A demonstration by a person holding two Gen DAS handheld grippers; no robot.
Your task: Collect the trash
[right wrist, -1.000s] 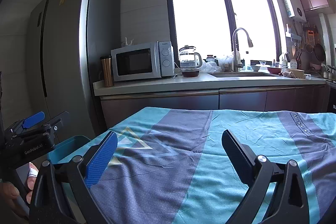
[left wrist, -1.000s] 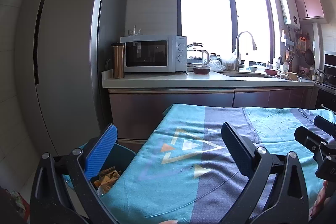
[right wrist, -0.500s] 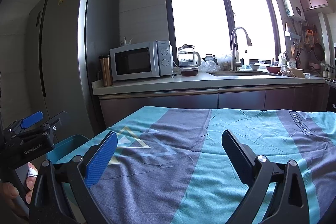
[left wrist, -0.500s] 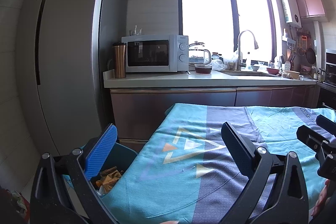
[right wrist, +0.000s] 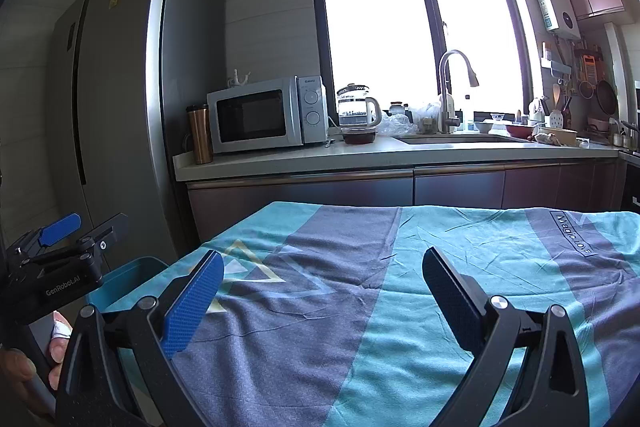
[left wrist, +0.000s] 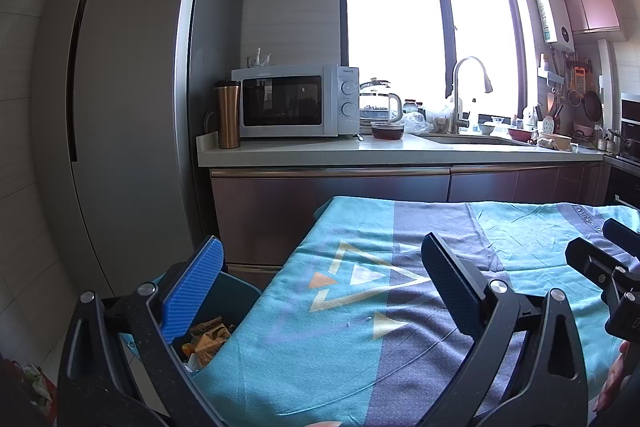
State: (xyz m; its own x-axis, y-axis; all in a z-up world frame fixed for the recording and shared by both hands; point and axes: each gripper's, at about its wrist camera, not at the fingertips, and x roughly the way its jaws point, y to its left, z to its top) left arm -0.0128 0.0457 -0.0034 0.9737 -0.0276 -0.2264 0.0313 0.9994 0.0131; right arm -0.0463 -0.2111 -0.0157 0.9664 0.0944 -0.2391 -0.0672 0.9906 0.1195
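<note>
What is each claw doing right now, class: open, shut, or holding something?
Left claw: open, holding nothing, over the tablecloth's edge by the bin.
Right claw: open, holding nothing, over the tablecloth.

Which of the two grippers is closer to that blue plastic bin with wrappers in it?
Left. The left gripper hangs partly over the blue plastic bin; the right gripper is over the cloth, farther away.

A white microwave (left wrist: 295,101) stands on the counter (left wrist: 400,150) between a copper tumbler (left wrist: 228,114) and a glass kettle (left wrist: 378,105).
</note>
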